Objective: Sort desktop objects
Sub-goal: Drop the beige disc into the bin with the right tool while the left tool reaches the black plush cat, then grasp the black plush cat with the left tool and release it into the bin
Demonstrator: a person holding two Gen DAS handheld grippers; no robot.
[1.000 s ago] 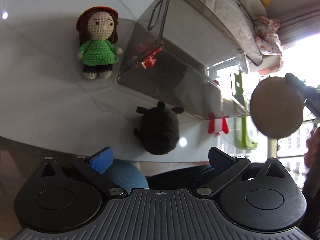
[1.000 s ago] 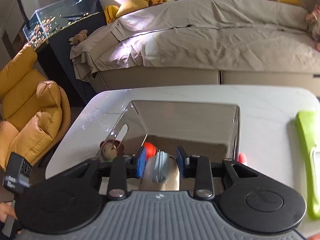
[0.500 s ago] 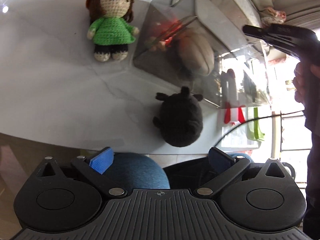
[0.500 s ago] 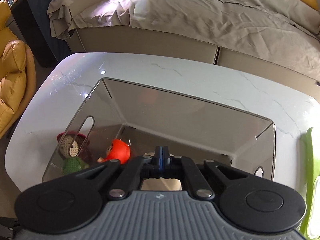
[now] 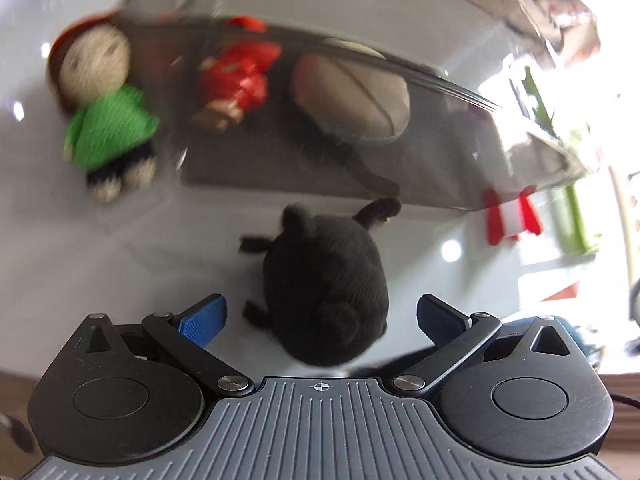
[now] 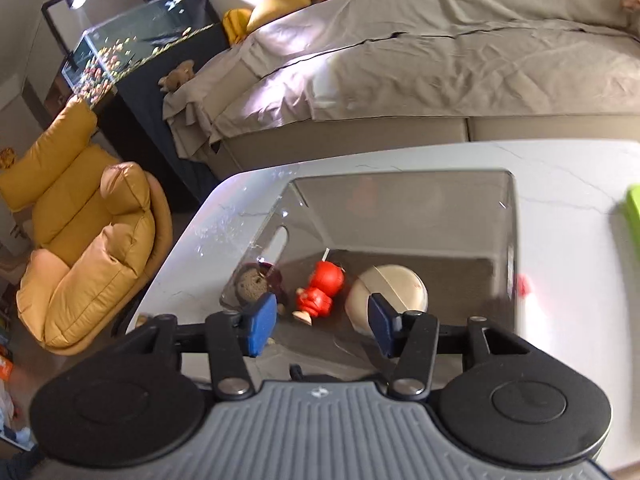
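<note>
A clear smoked plastic bin (image 6: 400, 208) stands on the white marble table (image 6: 568, 184). Inside lie a red figurine (image 6: 318, 290) and a beige round disc (image 6: 390, 292); both show through the bin wall in the left wrist view, the figurine (image 5: 236, 80) and the disc (image 5: 352, 96). A black plush toy (image 5: 324, 284) lies on the table between the open jaws of my left gripper (image 5: 320, 316), untouched. A crocheted doll in green (image 5: 104, 112) lies left of the bin (image 5: 360, 160). My right gripper (image 6: 322, 322) is open and empty above the bin's near edge.
A red-and-white rocket toy (image 5: 510, 216) and a green object (image 5: 572, 216) lie right of the bin. The green object's edge shows at the right (image 6: 632, 216). Beyond the table are a beige sofa (image 6: 400, 80), a yellow armchair (image 6: 88, 248) and a fish tank (image 6: 132, 48).
My right gripper let the beige disc go into the bin, opened and drew back. My left gripper moved in toward the black plush, which now sits between its jaws.
</note>
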